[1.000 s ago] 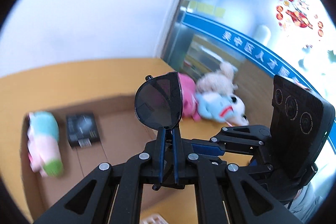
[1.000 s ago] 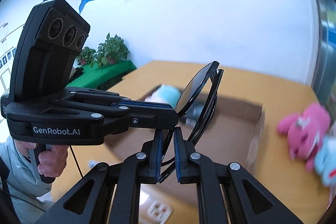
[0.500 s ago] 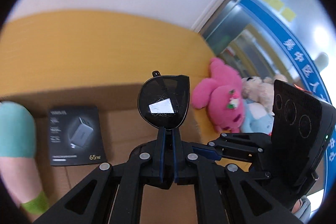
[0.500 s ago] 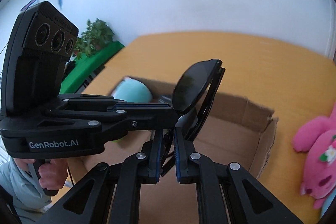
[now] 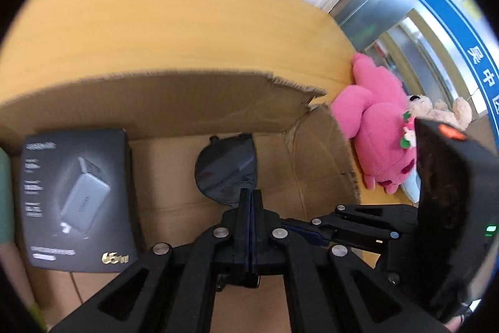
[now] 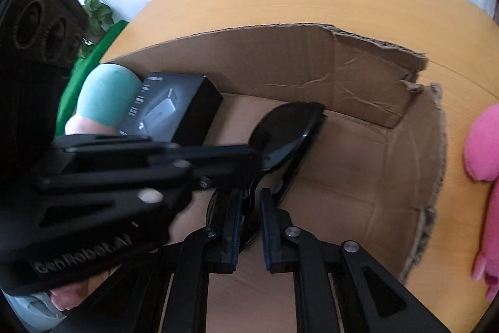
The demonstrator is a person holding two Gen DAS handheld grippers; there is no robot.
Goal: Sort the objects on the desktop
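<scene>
Left gripper (image 5: 251,195) is pinching the sunglasses (image 5: 226,172) with its jaws pressed together, holding them inside the cardboard box (image 5: 193,95), one lens standing just past its fingertips. Right gripper (image 6: 251,202) is sitting with jaws slightly parted around the frame (whether its pads are touching it, I cannot tell). Beside the sunglasses, a black charger package (image 5: 76,202) is lying within the box; a pink plush toy (image 5: 374,127) is resting outside it.

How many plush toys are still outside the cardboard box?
2 for certain: a pink plush against the box's right wall and a beige plush behind it. A pale blue patch beneath the pink one may be a third.
</scene>
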